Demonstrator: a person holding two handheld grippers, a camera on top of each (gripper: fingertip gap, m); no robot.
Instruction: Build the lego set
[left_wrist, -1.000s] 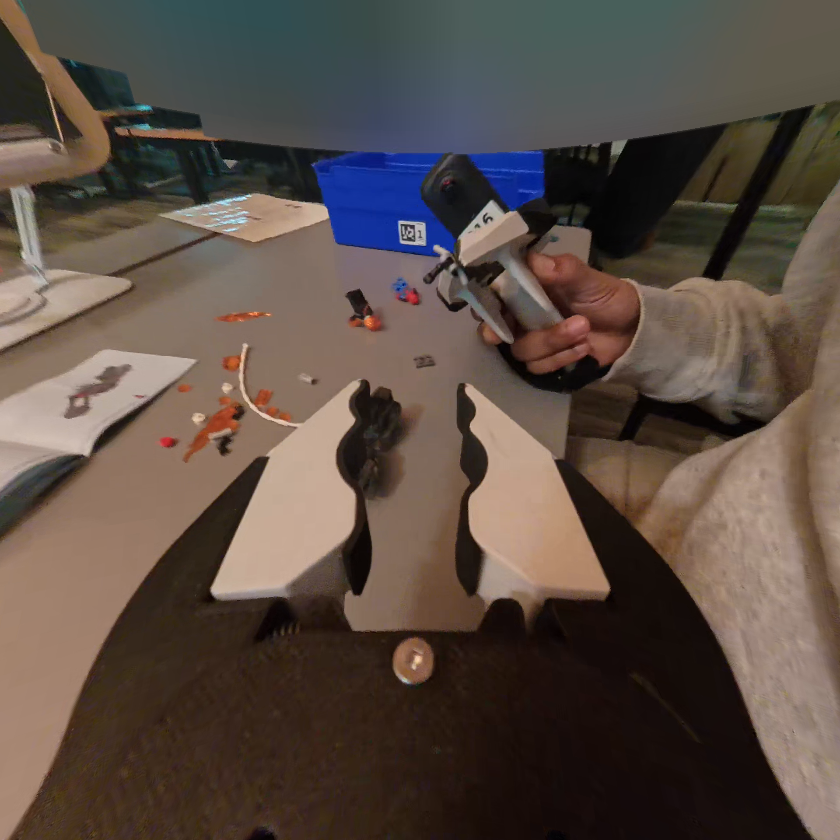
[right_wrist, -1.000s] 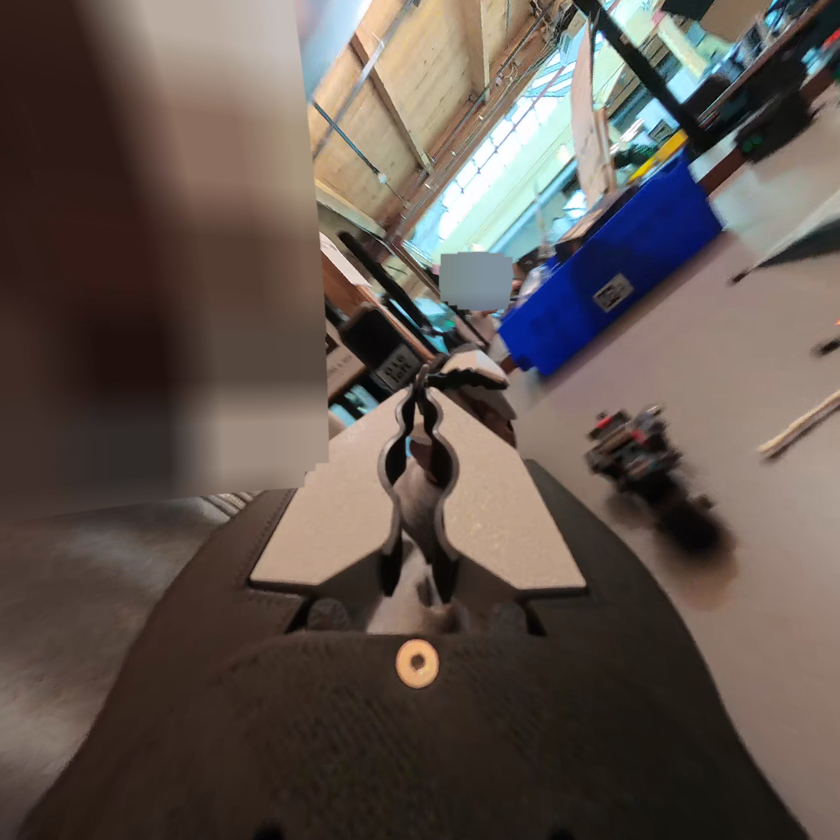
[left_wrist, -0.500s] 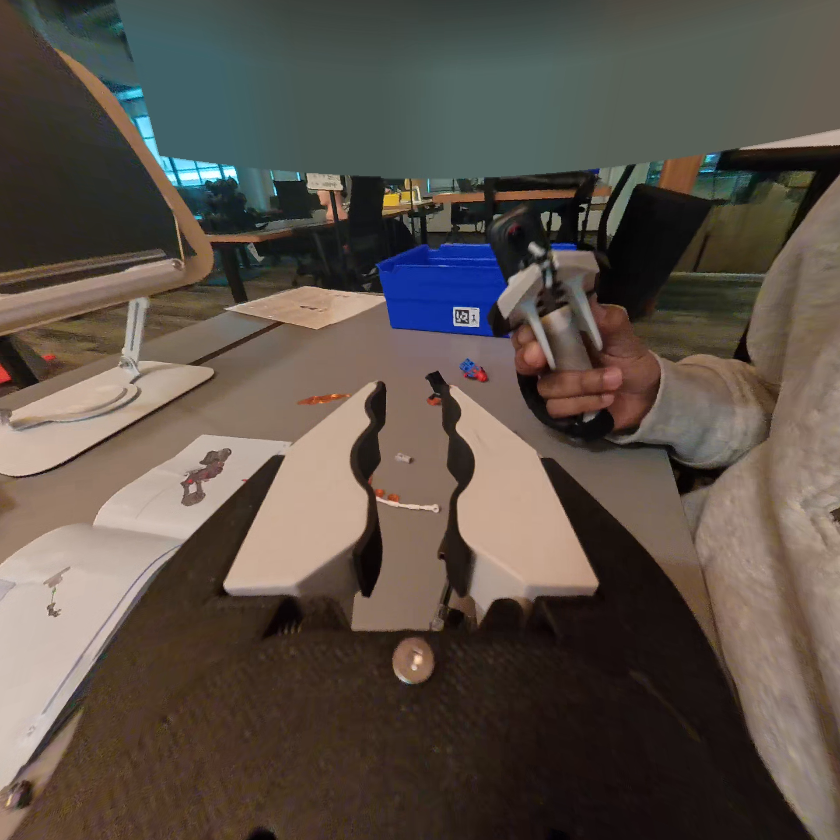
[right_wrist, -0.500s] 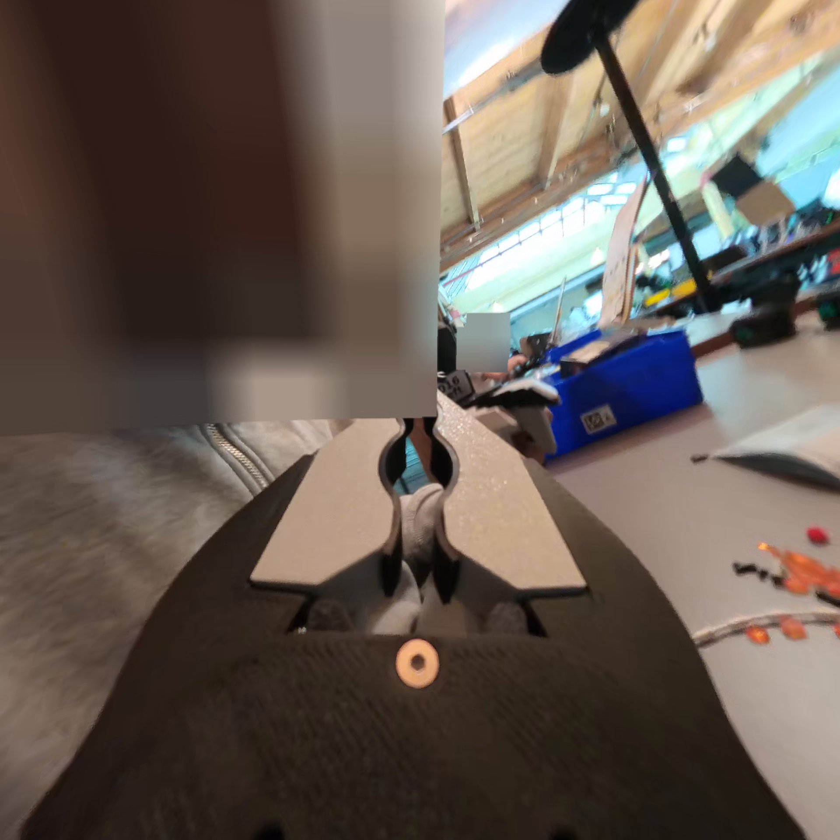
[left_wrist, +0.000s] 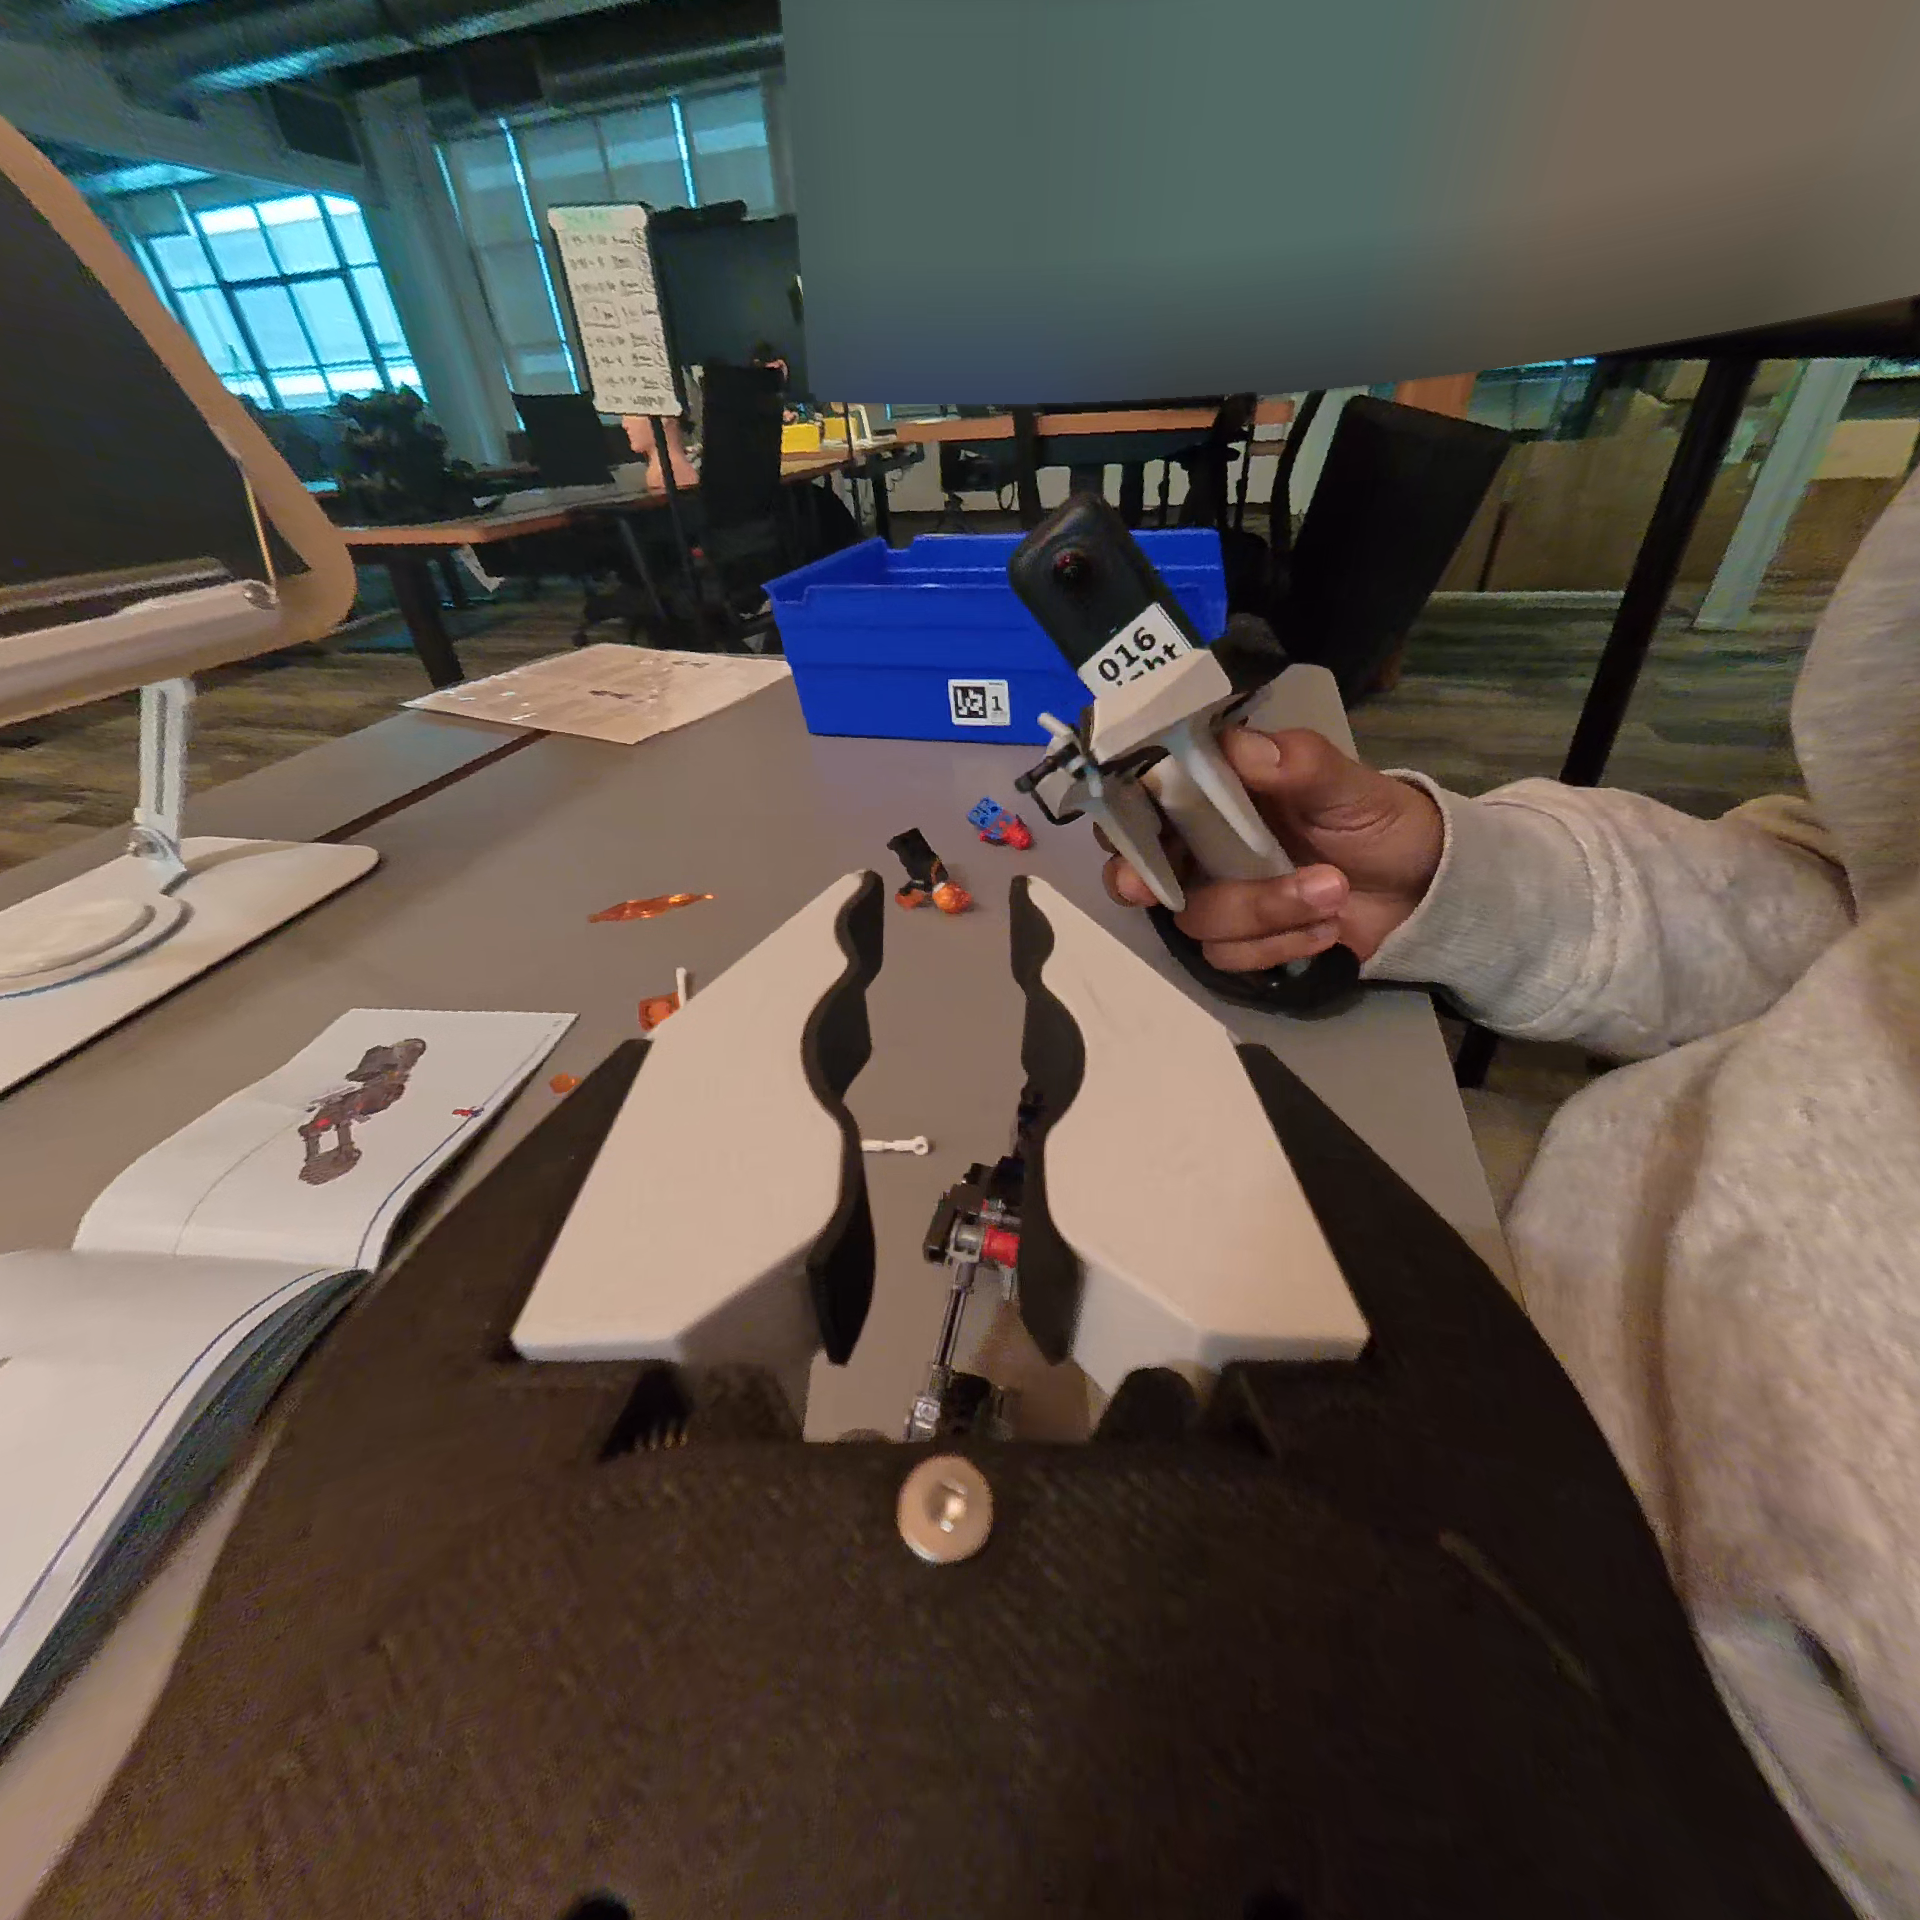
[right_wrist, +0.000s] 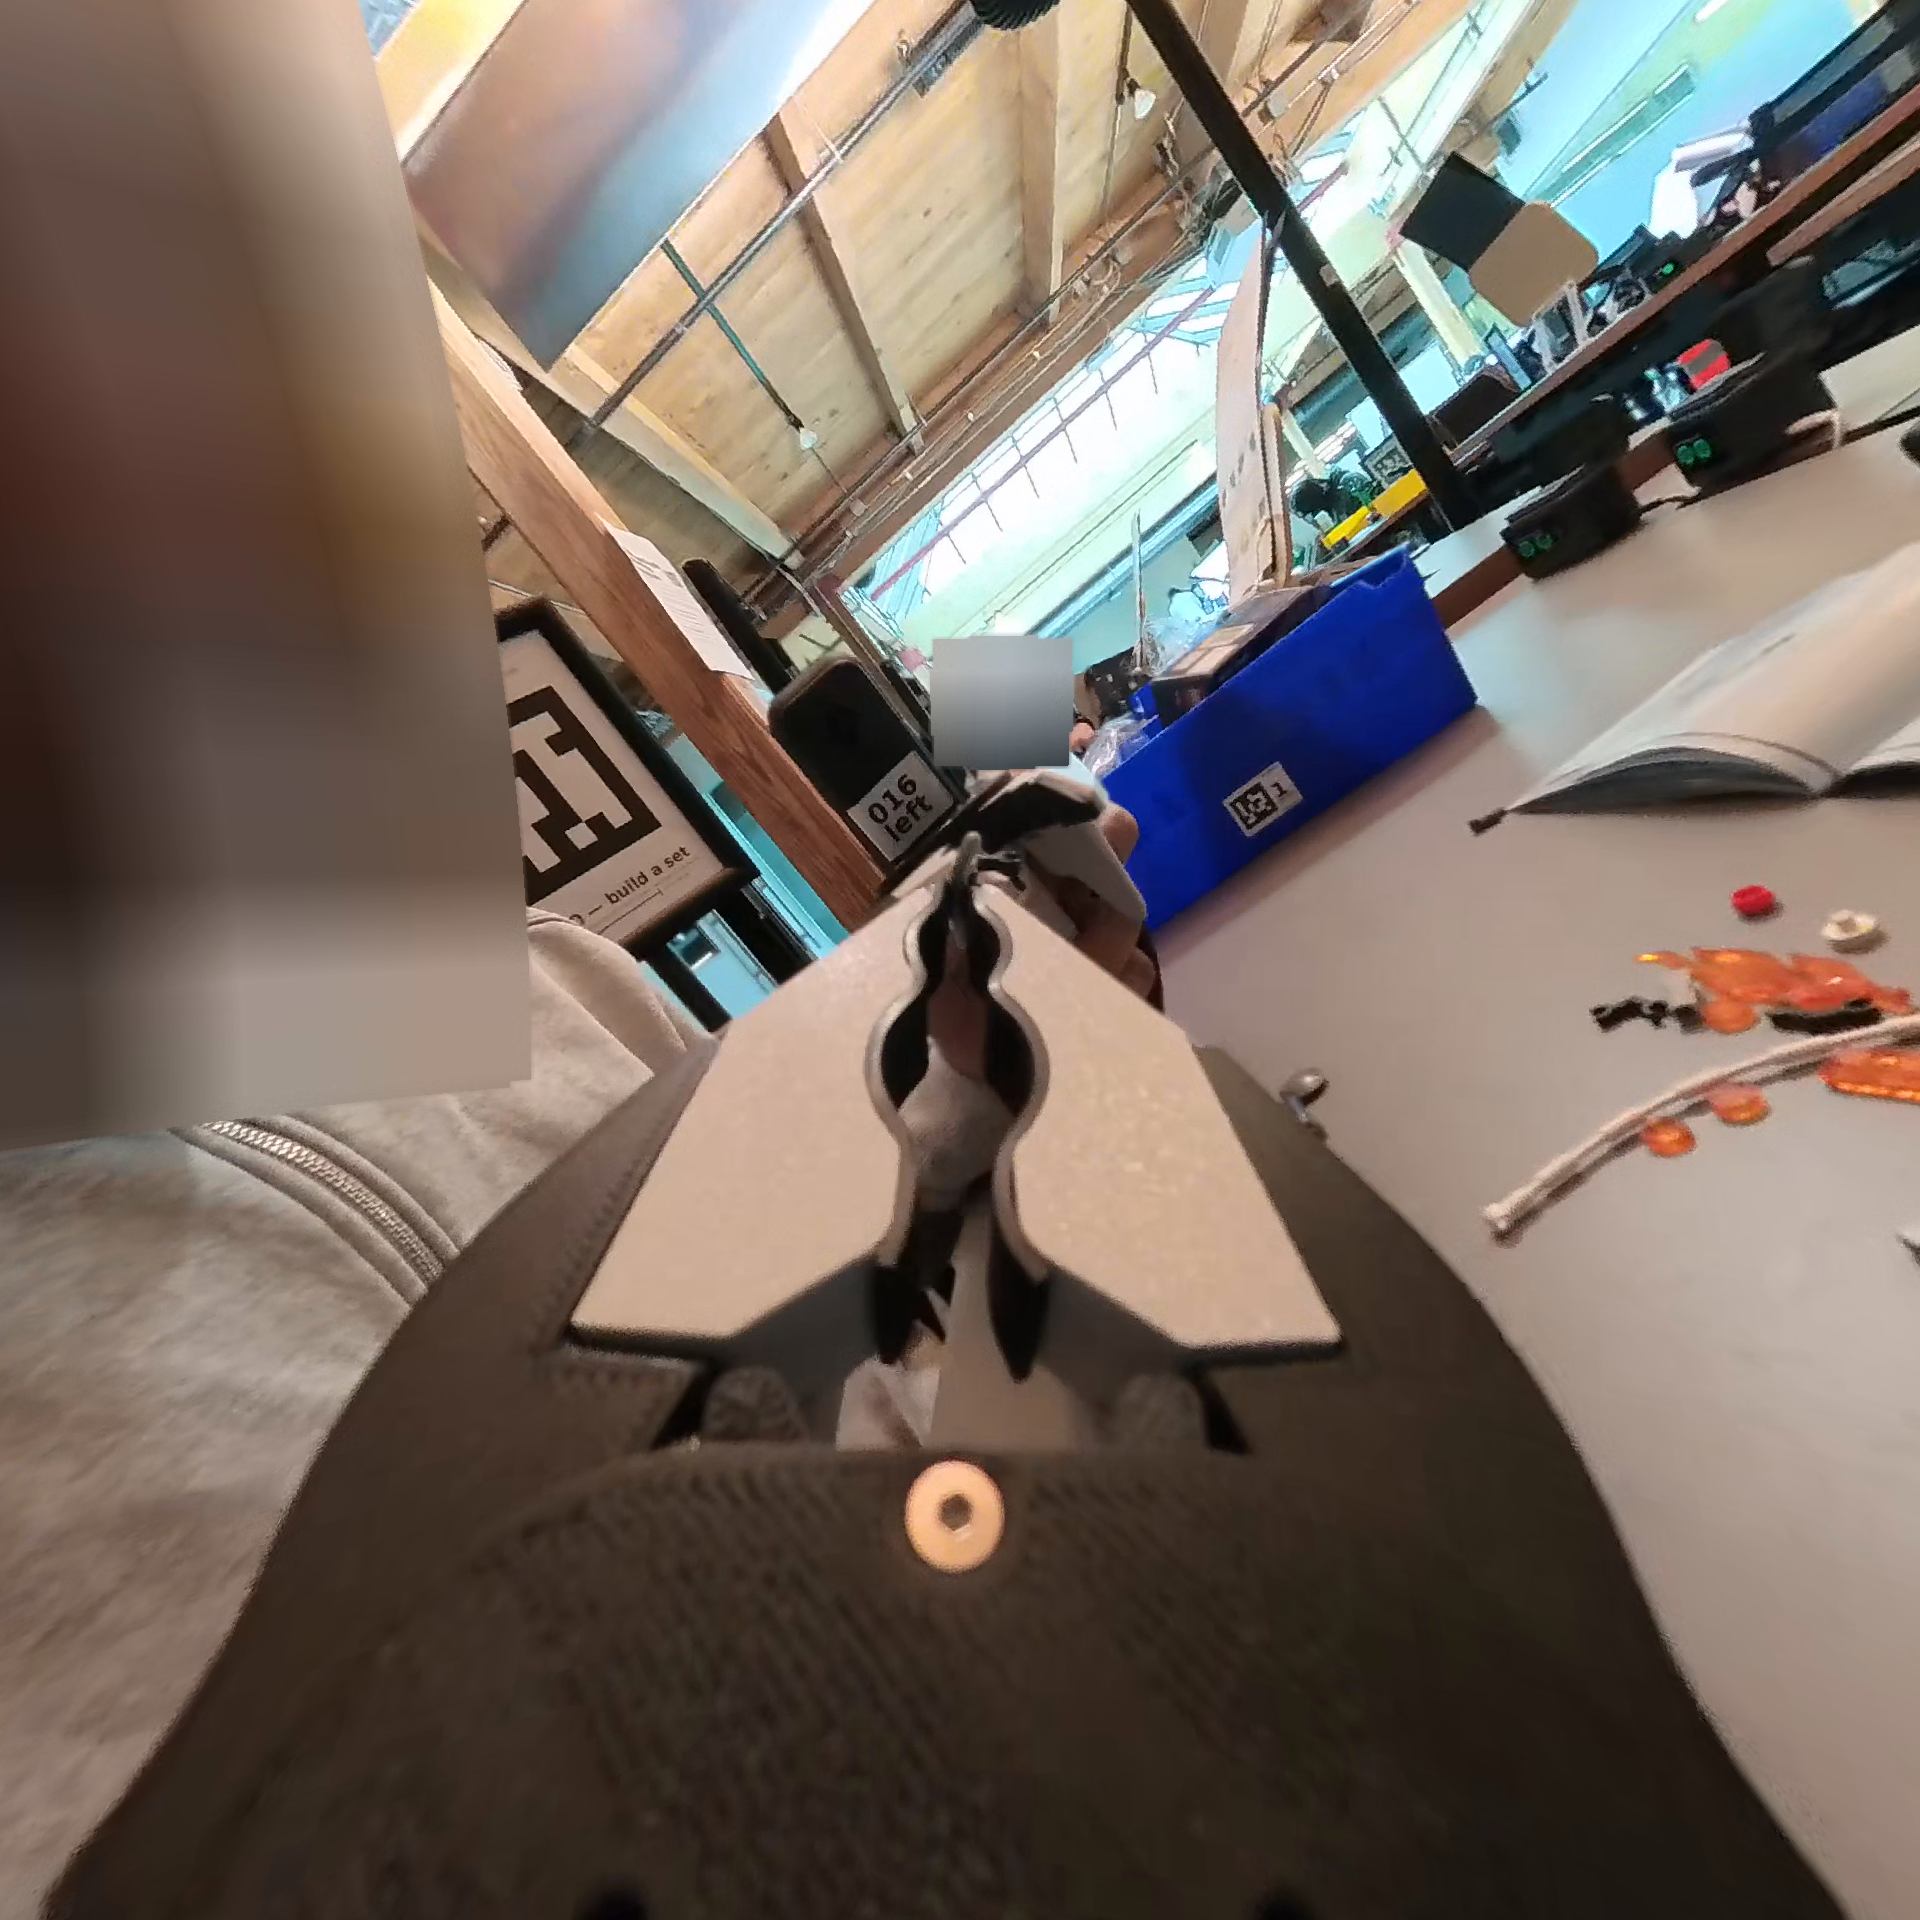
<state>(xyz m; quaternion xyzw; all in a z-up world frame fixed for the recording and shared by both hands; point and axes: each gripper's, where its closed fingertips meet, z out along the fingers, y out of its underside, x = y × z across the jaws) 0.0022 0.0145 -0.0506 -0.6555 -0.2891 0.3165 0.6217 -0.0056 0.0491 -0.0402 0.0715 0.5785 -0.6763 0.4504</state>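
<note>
My left gripper (left_wrist: 943, 894) is open above the grey table (left_wrist: 520, 831), with nothing between its fingertips. A small black, grey and red lego assembly (left_wrist: 977, 1231) shows low in the gap, against the right finger's base and clear of the left pad. My right gripper (right_wrist: 968, 894) is shut, and a thin grey-and-black lego piece (right_wrist: 971, 860) sticks out of its tips. In the left wrist view a hand holds the right gripper (left_wrist: 1070, 758) up at the right. The left gripper (right_wrist: 1029, 821) shows just behind the right gripper's tips.
An open instruction booklet (left_wrist: 260, 1174) lies at the left. A blue bin (left_wrist: 914, 644) stands at the back. A black-and-orange piece (left_wrist: 928, 878), a blue-and-red piece (left_wrist: 997, 824), an orange shard (left_wrist: 649, 906) and a white pin (left_wrist: 896, 1146) lie loose. The monitor stand (left_wrist: 125, 914) is far left. The white string (right_wrist: 1662, 1112) lies among orange pieces (right_wrist: 1787, 987).
My left jaws narrowed from a second ago, then kept their gap. The left gripper moved, and the lego assembly now shows at the right finger's base. The right gripper stayed shut and turned.
</note>
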